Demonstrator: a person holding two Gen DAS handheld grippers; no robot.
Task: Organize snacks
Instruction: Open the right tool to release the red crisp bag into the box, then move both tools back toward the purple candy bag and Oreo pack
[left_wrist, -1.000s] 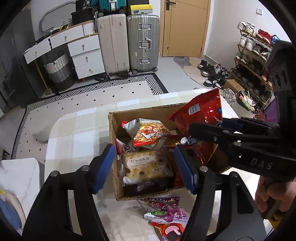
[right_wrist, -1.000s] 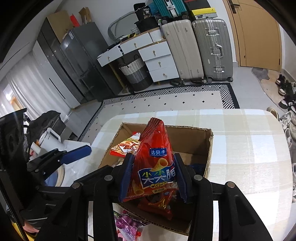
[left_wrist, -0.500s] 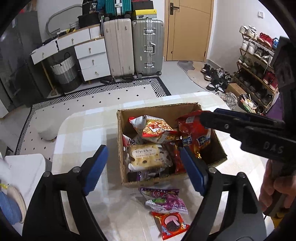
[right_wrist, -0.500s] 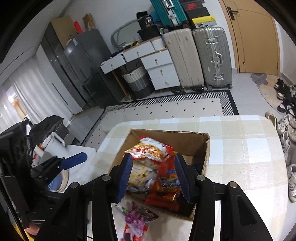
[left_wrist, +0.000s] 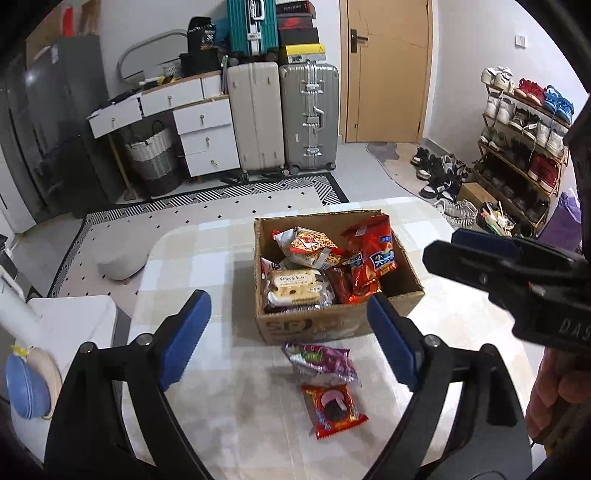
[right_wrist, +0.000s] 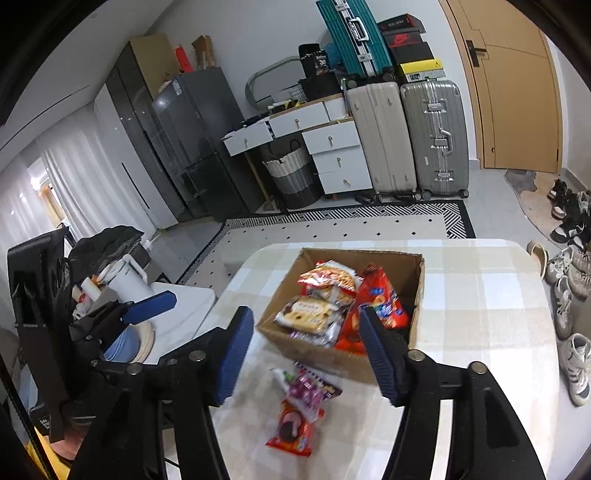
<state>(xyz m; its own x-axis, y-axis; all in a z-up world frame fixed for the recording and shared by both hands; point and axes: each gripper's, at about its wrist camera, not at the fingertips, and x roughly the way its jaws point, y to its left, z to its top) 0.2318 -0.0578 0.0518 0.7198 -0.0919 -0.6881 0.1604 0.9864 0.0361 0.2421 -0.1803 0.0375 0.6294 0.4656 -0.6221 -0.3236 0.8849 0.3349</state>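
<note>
A cardboard box on the checked table holds several snack bags, among them a red chip bag and a cake pack. A purple snack bag and a red cookie pack lie on the table in front of the box. My left gripper is open and empty, above the loose packs. My right gripper is open and empty, over the box's near edge; it also shows at the right of the left wrist view.
The checked table has rounded edges. A white side stand with bowls is at the left. Suitcases, drawers and a shoe rack stand farther off on the floor.
The right gripper let go of the red chip bag into the box and opened. Both grippers have pulled back and up from the box, so the loose packs are in full view.
</note>
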